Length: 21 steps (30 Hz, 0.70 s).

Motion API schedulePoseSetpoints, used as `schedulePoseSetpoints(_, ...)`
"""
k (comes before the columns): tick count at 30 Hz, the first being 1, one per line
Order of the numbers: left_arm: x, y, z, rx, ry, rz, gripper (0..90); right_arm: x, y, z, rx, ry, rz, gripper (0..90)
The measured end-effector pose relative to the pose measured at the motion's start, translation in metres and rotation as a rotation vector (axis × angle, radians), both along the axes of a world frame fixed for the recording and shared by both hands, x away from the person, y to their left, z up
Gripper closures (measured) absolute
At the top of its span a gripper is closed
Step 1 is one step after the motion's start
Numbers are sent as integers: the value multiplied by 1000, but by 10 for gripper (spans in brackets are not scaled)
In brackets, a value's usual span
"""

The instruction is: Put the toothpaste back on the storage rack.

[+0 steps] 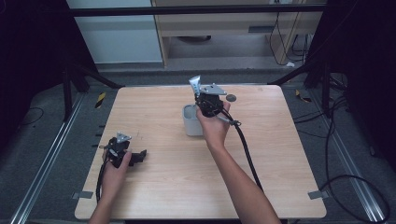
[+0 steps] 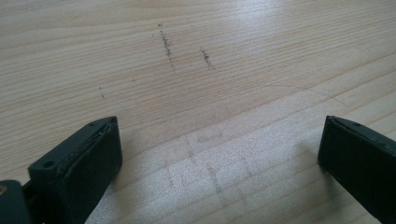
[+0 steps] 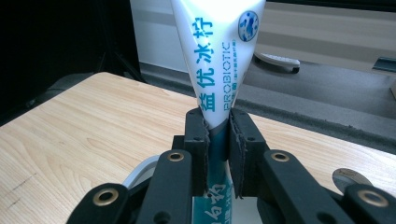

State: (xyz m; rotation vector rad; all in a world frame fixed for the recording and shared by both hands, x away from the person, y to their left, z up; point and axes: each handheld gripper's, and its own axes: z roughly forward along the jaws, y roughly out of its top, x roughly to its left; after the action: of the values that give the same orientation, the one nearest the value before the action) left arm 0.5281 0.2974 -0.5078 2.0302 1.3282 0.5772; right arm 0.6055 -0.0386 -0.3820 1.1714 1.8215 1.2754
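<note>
Only a grey cup (image 1: 191, 122) and a coin (image 1: 231, 98) stand on the table (image 1: 159, 186).

A lab or recording room, not a home: a bare wooden table (image 1: 159, 196) stands inside a dark metal frame (image 1: 196, 9) hung with black curtains (image 1: 28, 56); rails (image 1: 46, 158) run on grey carpet; loose cables (image 1: 345, 154) trail past; hazard tape (image 1: 100, 99) marks the floor.

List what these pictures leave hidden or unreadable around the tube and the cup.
- Tube: its top is cut off by the upper edge of the right gripper view; its lower end is hidden behind the right gripper, whose jaws are clamped on it.
- Cup: its inside is hidden in the high view by the hand.
- Round thing on the table: too small to identify.
</note>
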Motion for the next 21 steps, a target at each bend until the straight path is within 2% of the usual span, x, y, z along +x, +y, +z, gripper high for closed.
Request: schedulePoseSetpoints(21, 0, 0, 0, -1, 1, 0, 0, -1, -3, -9, -11, 19, -7, 788)
